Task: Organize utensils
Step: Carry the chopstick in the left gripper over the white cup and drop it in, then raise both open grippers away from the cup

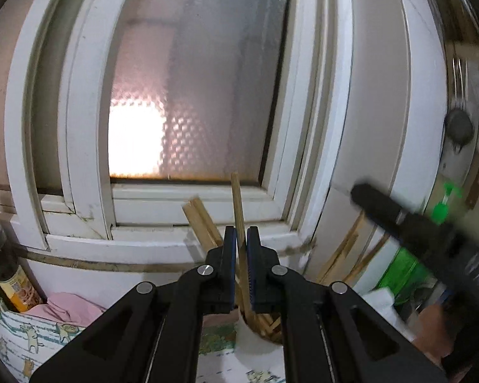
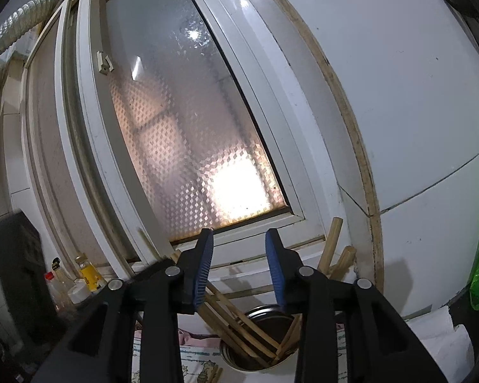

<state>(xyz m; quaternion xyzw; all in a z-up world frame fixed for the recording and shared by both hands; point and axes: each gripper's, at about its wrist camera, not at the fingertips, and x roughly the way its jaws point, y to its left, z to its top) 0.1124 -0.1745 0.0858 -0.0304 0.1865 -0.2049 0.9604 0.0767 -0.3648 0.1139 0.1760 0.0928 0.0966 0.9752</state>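
Over the round cup (image 2: 255,351) of sticks, the left gripper (image 1: 241,239) pinched one chopstick (image 1: 238,204) to drop it in, while the right gripper (image 2: 239,255) waited with its jaws apart and empty.

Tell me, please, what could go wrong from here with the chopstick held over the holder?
1. The left gripper pinches one chopstick low on its shaft; the long end above the pads could pivot or slip.
2. The round holder already holds chopsticks leaning crosswise, so the new one may jam against them or tip the holder.
3. The open right gripper sits close above the holder and could get in the way.
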